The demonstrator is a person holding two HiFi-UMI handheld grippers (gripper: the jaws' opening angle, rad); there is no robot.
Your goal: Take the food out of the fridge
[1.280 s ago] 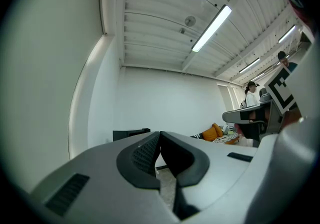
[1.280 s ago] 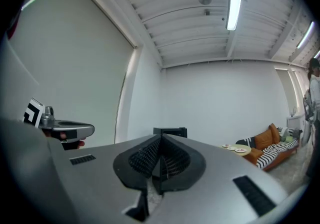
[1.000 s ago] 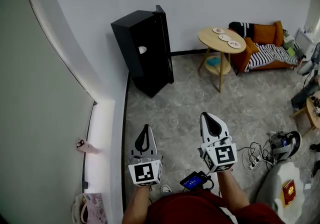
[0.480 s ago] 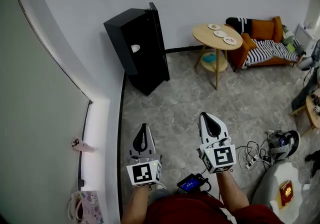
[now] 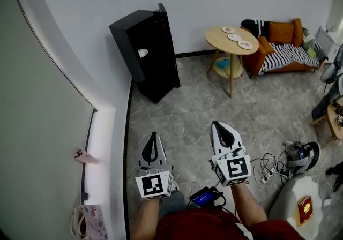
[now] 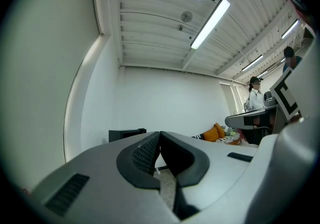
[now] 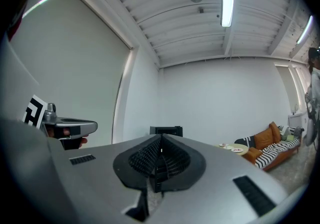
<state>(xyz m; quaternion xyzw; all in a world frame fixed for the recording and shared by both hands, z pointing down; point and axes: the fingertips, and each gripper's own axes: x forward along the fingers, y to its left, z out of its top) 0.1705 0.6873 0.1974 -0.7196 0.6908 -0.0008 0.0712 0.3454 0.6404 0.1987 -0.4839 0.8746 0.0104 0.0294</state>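
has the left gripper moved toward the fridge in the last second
No, not noticeably. The left gripper keeps about the same gap from the base of the black fridge; the whole view slid slightly left.

Upper centre: tall black fridge, interior hidden. Upper right: three small plates on round wooden table, contents too small to tell.

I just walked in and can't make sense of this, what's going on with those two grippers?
A person stands holding the left gripper and the right gripper out in front, both shut and empty. They point toward a black fridge that stands across the floor against the wall, well out of reach. Its door looks closed, so no food is out yet. To the fridge's right, a round table bears small plates.
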